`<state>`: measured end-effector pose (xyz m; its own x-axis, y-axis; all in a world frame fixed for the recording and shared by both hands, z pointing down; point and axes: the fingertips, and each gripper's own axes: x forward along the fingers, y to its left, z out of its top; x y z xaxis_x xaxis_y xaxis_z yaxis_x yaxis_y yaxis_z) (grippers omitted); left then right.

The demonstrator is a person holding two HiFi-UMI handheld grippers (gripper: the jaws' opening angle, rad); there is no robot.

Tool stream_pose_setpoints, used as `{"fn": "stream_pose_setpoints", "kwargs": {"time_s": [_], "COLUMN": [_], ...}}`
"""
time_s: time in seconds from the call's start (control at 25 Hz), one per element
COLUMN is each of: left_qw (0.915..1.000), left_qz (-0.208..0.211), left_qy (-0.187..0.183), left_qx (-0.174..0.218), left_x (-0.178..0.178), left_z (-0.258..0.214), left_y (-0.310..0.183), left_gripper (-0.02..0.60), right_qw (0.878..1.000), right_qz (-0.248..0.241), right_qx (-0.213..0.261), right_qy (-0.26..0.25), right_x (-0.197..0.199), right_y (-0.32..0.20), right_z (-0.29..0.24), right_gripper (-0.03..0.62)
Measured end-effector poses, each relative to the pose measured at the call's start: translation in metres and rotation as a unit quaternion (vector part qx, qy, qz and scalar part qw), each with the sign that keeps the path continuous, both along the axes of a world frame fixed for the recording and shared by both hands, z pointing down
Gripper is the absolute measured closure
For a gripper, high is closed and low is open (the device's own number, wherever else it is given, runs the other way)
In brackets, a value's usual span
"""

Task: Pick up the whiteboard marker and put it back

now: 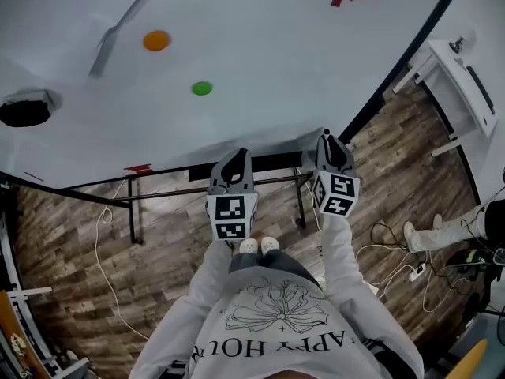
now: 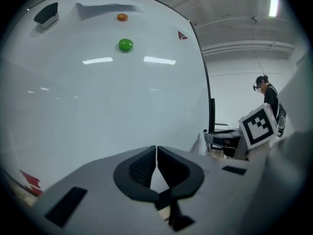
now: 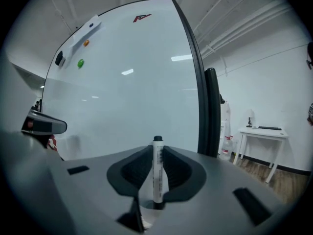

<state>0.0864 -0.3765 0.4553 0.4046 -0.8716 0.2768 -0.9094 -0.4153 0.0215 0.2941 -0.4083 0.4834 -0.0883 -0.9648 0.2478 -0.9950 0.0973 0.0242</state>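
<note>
The whiteboard marker [image 3: 157, 169] has a white barrel and black ends. It stands lengthwise between the jaws of my right gripper [image 3: 157, 153], which is shut on it, cap end toward the whiteboard [image 3: 127, 82]. In the head view the right gripper [image 1: 329, 140] is close to the board's lower edge, above the dark ledge [image 1: 268, 163]; the marker does not show there. My left gripper [image 2: 156, 153] is shut with nothing in it. It sits beside the right one [image 1: 233, 159], also facing the whiteboard [image 2: 98, 92].
A green magnet [image 1: 202, 88], an orange magnet [image 1: 156, 40] and a black eraser [image 1: 25, 110] are stuck on the board. A white side table [image 3: 264, 131] stands to the right. Cables [image 1: 394, 263] trail on the wood floor. A person [image 2: 268, 94] stands far off.
</note>
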Motion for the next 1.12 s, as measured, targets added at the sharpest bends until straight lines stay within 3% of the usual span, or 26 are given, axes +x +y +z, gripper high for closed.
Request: {"fn": "stream_pose_setpoints", "kwargs": {"time_s": [0.32,0.44,0.6,0.84,1.12], "left_qw": [0.9999,1.0000,1.0000,0.9999,0.9994], "left_qz": [0.001,0.001,0.003,0.007,-0.003], "left_qy": [-0.003,-0.001,0.001,0.005,0.015], "left_qx": [-0.011,-0.010,-0.005,0.007,0.030], "left_x": [-0.005,-0.005,-0.004,0.000,-0.005], "left_z": [0.010,0.010,0.007,-0.006,-0.027], "left_y": [0.002,0.002,0.001,0.001,0.005], "left_gripper": [0.572,0.572,0.572,0.572,0.572], "right_qw": [0.999,0.998,0.999,0.999,0.998], "right_qz": [0.005,0.007,0.015,0.032,0.033], "right_qx": [-0.051,-0.054,-0.038,0.002,0.044], "right_qy": [0.013,0.016,0.031,0.018,0.013], "right_x": [-0.003,-0.004,-0.003,-0.005,-0.017], "right_y": [0.004,0.008,0.011,0.018,0.028], "right_z": [0.039,0.041,0.028,-0.006,-0.043], "right_gripper": [0.526,0.489,0.471,0.525,0.543]}}
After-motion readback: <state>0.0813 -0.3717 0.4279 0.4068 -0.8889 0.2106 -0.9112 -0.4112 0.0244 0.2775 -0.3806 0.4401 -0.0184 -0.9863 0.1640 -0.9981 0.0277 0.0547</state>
